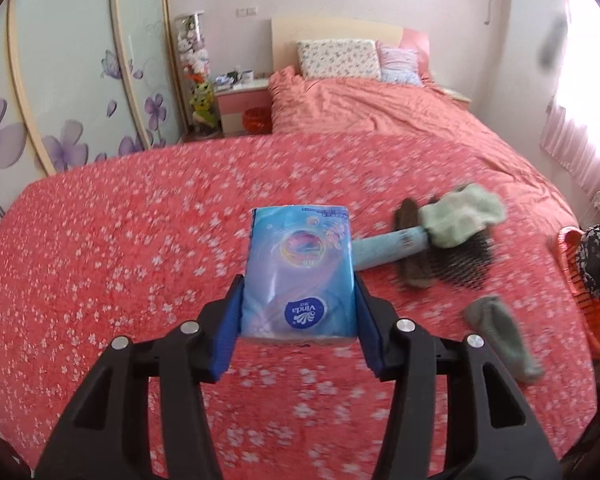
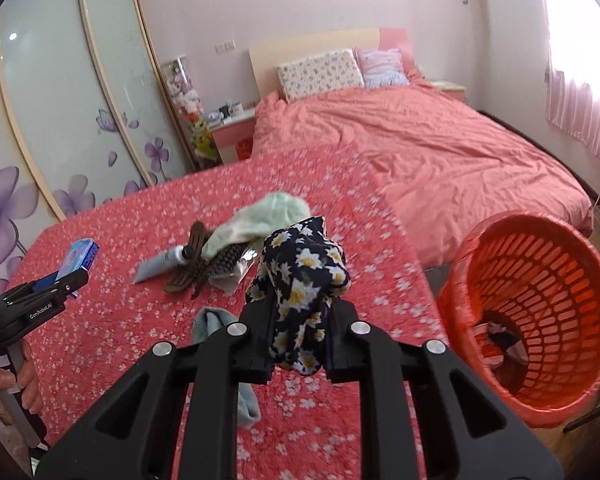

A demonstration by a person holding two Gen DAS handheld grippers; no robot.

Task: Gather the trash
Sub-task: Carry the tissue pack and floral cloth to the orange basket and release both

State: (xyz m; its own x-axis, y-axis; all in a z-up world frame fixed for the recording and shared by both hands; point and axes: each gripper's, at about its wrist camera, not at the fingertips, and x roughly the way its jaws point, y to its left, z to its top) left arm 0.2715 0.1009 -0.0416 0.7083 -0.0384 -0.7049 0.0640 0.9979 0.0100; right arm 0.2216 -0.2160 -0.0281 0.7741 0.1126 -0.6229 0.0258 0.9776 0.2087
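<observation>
Two grips are on at once, both raised above the table point(image 1: 100, 280) with its red cloth of small white blossoms. My left gripper point(image 1: 300, 304) has its blue-padded jaws clamped on the sides of a blue tissue pack point(image 1: 300, 264), glossy plastic with a pink-and-purple swirl at its middle. Its long axis runs straight away from the camera, toward the bed point(image 1: 380, 120); the near end carries a dark blue oval reading "Vinda", seen upside down. Small print along the far edge is too blurred to read.

My right gripper point(image 2: 300, 312) has its jaws pinched tight on a dark cloth printed with white-and-yellow daisies point(image 2: 300, 276), bunched and standing upward between them.

On the table lie a pale green cloth point(image 2: 268, 216), a pale blue tube point(image 2: 160, 266), a brown hair clip point(image 2: 196, 264) and a grey-green sock point(image 1: 500, 340). An orange slotted basket point(image 2: 540, 280) sits tilted just beside the table's right edge. From the right wrist view, "GenRoboAI" shows on the left gripper's side.
</observation>
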